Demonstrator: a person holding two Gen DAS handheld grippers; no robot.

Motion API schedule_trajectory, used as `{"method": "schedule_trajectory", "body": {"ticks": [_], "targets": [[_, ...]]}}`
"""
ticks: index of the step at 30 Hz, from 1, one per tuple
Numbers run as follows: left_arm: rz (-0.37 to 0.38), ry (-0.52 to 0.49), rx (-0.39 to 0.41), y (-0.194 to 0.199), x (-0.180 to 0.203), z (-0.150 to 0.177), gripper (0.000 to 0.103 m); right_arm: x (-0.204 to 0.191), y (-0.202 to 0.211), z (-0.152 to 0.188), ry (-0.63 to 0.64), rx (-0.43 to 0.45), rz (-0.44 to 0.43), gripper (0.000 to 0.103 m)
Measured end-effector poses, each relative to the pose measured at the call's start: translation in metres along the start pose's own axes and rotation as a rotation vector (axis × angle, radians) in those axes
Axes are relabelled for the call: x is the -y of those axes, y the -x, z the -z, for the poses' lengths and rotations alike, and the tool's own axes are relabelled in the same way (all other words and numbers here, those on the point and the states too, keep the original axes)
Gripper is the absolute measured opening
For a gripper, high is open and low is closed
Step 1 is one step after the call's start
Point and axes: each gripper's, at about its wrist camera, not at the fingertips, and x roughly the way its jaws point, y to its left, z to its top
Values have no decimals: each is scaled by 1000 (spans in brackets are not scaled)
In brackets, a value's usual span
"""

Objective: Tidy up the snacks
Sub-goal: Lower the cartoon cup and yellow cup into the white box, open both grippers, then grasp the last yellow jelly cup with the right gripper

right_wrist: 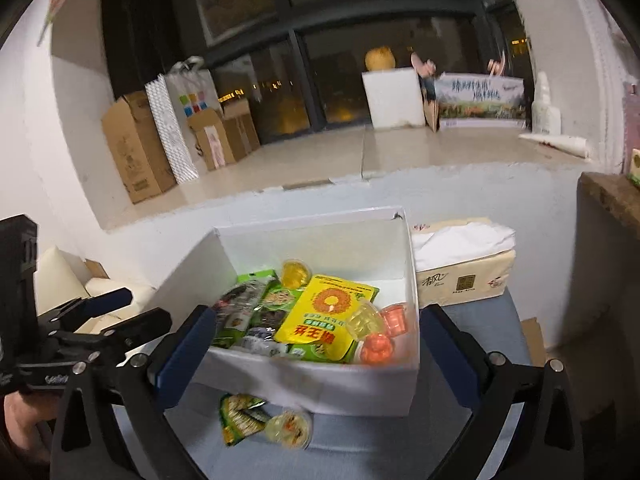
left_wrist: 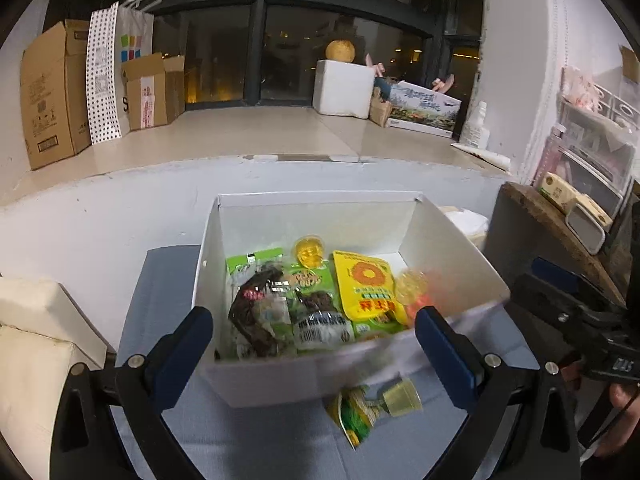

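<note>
Left gripper (left_wrist: 312, 344) spread wide, blue pads apart on either side of the view, gripping nothing — held low in front of a white box (left_wrist: 280, 380) and aimed at its near wall. Right gripper (right_wrist: 316, 344) likewise spread wide and empty, aimed at the same box from slightly further right; seen also from the left wrist view as a dark shape at the right edge, fingers pointing left toward the box. White box open at the top, standing on a grey-blue cloth (left_wrist: 160, 280) over the table, long axis running away from both cameras toward the pale wall behind. Inside, packed toward the near end: a yellow packet (left_wrist: 366, 284) lying flat, long axis running front to back, printed ring toward the far end; green packets (left_wrist: 312, 280) beside and under it, a dark clear-wrapped snack (left_wrist: 256, 312) on the left, a yellow jelly cup (left_wrist: 308, 252) at the back, a clear jelly cup and orange jelly cups (right_wrist: 384, 332) in the near right corner, blurred. Outside the box, on the cloth just before its near wall: a small green packet (right_wrist: 240, 420), long axis tilted, touching a yellowish jelly cup (right_wrist: 289, 428) on its right. Tissue pack (right_wrist: 464, 272) just right of the box. Cardboard boxes (left_wrist: 52, 92) against the far wall on a raised ledge.
</note>
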Motion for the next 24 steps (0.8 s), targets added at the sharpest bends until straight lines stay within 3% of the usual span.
{"method": "schedule_trajectory", "body": {"ticks": [4, 8, 13, 21, 23, 24], "targets": [[25, 2, 19, 32, 13, 24, 103, -9, 30, 23, 18, 30, -28, 103], [32, 8, 23, 60, 22, 62, 103, -18, 32, 59, 46, -48, -33, 103], [49, 45, -11, 76, 22, 102, 103, -18, 10, 92, 51, -169, -13, 103], [35, 94, -68, 76, 6, 137, 103, -19, -57, 105, 11, -294, 18, 103], [31, 100, -76, 75, 0, 141, 103, -24, -72, 106, 30, -317, 25, 99], [28, 105, -78, 74, -3, 142, 103, -27, -81, 107, 50, -332, 37, 91]]}}
